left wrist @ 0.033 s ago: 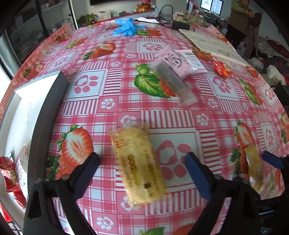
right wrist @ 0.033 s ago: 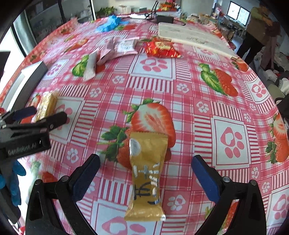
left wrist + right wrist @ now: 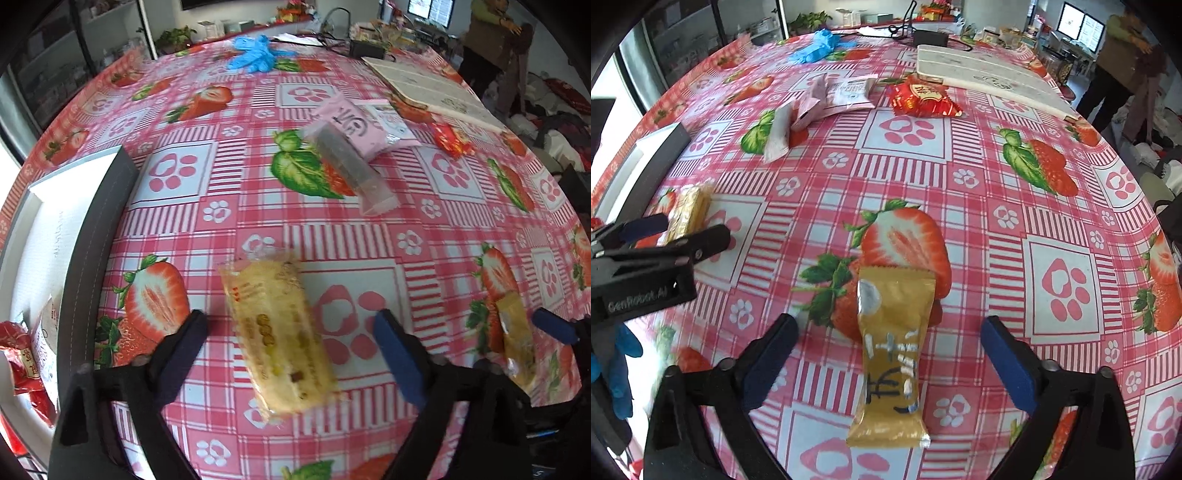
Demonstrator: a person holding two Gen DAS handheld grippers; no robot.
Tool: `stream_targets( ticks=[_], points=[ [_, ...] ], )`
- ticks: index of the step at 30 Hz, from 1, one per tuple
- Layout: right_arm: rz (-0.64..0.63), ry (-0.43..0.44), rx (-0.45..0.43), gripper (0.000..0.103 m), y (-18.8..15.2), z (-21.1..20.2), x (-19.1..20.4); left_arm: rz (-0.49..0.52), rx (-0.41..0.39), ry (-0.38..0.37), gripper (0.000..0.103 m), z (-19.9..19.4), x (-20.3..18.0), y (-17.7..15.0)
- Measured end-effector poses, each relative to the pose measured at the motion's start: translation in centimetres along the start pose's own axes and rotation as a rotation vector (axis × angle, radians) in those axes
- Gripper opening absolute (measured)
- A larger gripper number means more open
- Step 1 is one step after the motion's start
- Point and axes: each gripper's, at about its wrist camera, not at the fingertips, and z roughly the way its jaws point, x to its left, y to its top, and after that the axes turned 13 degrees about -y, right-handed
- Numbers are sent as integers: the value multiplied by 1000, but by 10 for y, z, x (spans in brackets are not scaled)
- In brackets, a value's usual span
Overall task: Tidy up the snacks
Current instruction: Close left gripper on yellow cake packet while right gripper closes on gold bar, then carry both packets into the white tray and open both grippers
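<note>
My left gripper [image 3: 291, 350] is open, its jaws either side of a yellow cracker packet [image 3: 275, 332] lying on the strawberry tablecloth. My right gripper [image 3: 890, 354] is open, its jaws either side of a gold snack packet [image 3: 892, 354]. The gold packet also shows at the right of the left wrist view [image 3: 515, 339]. The left gripper [image 3: 683, 232] and yellow packet [image 3: 689, 210] show at the left of the right wrist view. A grey-rimmed box [image 3: 92, 240] at the left holds red packets [image 3: 22, 365].
Farther back lie a clear-wrapped dark bar [image 3: 347, 166], pink packets [image 3: 354, 125], and a red packet [image 3: 921, 98]. Blue gloves [image 3: 255, 55] and a white board [image 3: 982, 72] lie at the far side. A person [image 3: 1123, 59] stands at the back right.
</note>
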Motion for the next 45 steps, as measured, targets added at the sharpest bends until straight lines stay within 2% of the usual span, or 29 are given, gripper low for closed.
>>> stream_targets(
  ticks=[1, 2, 3, 4, 5, 6, 7, 9, 11, 16, 24, 31, 35, 41, 45],
  points=[
    [-3, 2, 3, 88, -1, -2, 0, 6, 3, -3, 76, -1, -3, -1],
    [-5, 2, 5, 85, -2, -4, 0, 16, 5, -6, 64, -2, -6, -1],
    [-8, 3, 6, 78, -2, -6, 0, 25, 5, -14, 47, -3, -9, -2],
    [-12, 5, 5, 67, -2, -8, -1, 33, 4, -22, 39, -5, -11, -2],
    [-13, 8, 2, 59, -3, -10, 0, 34, 10, -40, 39, -6, -12, -3],
    [-13, 10, -3, 31, -3, -12, -1, 25, 13, -59, 39, -7, -11, -4],
    [-7, 20, 0, 27, -3, -13, -2, 8, 16, -83, 39, -10, -9, -6],
    [17, 63, 6, 27, -5, -14, -6, -41, 20, -141, 39, -17, -3, -11],
    [54, 124, 12, 27, -10, -16, -12, -56, 8, -159, 39, -27, 0, -16],
    [120, 211, 35, 26, -18, -20, -21, -46, -20, -170, 39, -55, 5, -21],
    [108, 289, 12, 26, -2, -42, -4, -10, -156, -144, 39, -125, 30, -13],
    [16, 358, -22, 26, 29, -68, 48, -43, -225, -40, 39, -164, 87, -11],
    [-56, 379, -49, 26, 51, -81, 90, -84, -259, 51, 39, -179, 129, -11],
    [-160, 409, -67, 27, 81, -95, 157, -182, -262, 76, 39, -179, 183, -17],
    [-204, 450, -51, 26, 98, -101, 196, -218, -254, 87, 39, -173, 205, -25]
  ],
)
